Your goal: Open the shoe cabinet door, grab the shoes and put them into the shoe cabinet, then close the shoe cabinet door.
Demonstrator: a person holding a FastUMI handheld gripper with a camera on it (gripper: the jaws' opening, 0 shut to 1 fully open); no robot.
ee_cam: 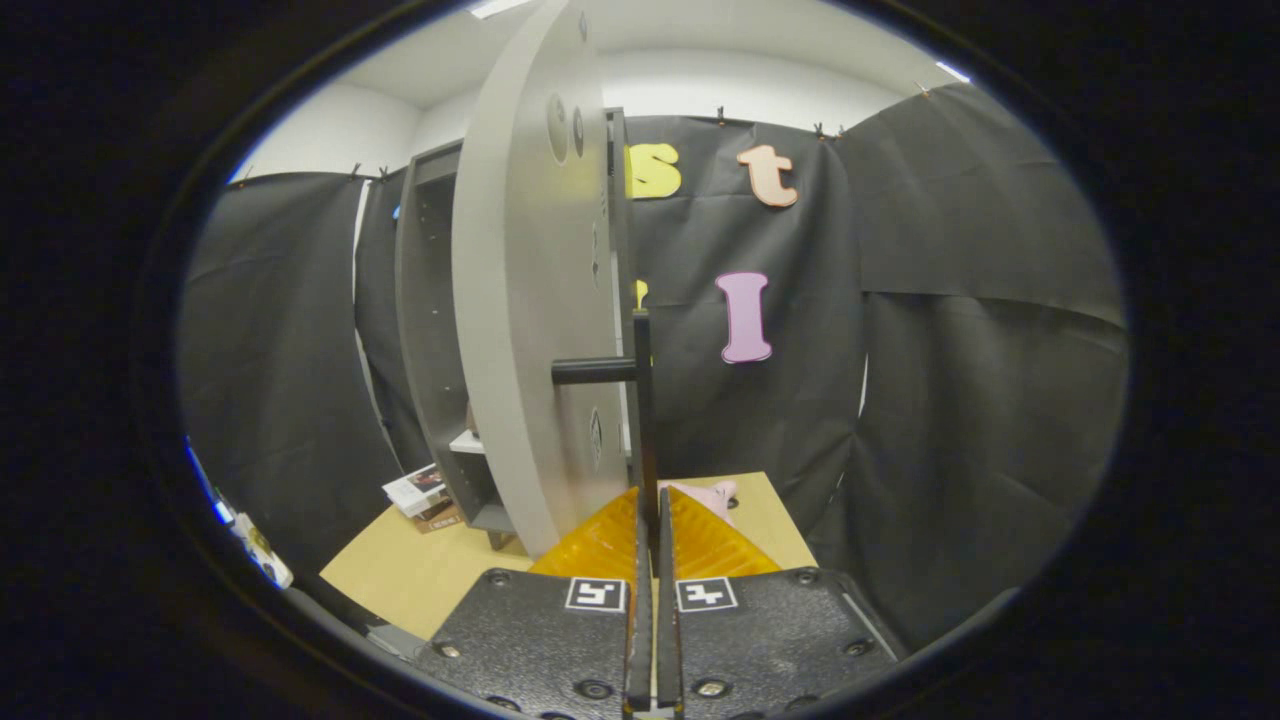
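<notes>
While the gripper (pixel 650 520) points up at the booth wall, its two fingers (pixel 603 545) stand pressed close together with the thin dark bar of the door handle (pixel 643 400) running down into the narrow slit between them; the handle's lower end disappears there, so both fingers appear to clamp on it. A short dark post (pixel 595 371) joins that bar to the grey cabinet door (pixel 525 300), which stands swung open just ahead of the fingers and a little to their left, seen nearly edge-on. Round fittings dot the door's face near its top and lower down.

Beyond the door, further left of the fingers, the shoe cabinet (pixel 432 330) stands open, grey, with rows of small holes up its inner wall and a pale shelf low inside. What lies on that shelf is too hidden to tell.

Just past the fingertips on the right, a pink shoe (pixel 712 497) lies on the light wooden tabletop (pixel 420 570), partly covered by the fingers. To the left of the cabinet's foot, a small stack of booklets (pixel 422 495) rests on the same surface; their print is too small to read.

Two square black-and-white marker tags (pixel 596 594) sit on the gripper's body, one behind each finger. No brand name or readable writing can be made out.
</notes>
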